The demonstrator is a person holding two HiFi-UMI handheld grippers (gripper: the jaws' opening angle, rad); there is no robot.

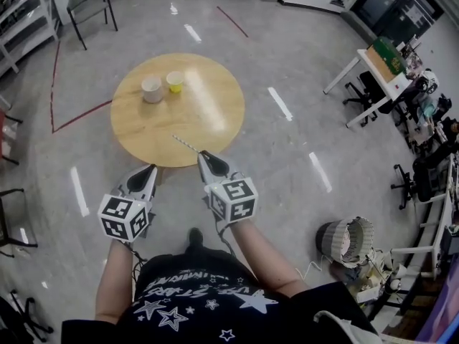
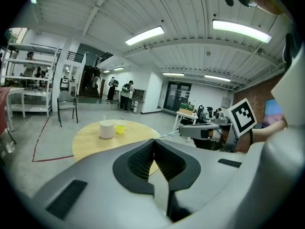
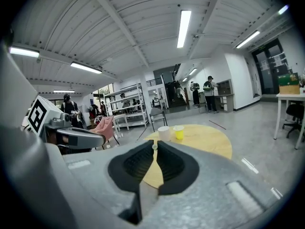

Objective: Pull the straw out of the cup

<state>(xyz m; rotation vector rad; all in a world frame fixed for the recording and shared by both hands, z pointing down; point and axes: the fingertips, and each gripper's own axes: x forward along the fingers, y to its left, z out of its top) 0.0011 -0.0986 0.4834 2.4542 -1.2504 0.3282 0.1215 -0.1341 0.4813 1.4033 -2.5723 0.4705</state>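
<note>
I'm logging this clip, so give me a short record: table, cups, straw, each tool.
table: round, wooden
cups: white cup and yellow cup, side by side on the far part
straw: clear of both cups, over the table's near edge
right tool: shut on the straw
left tool: shut, nothing in it
</note>
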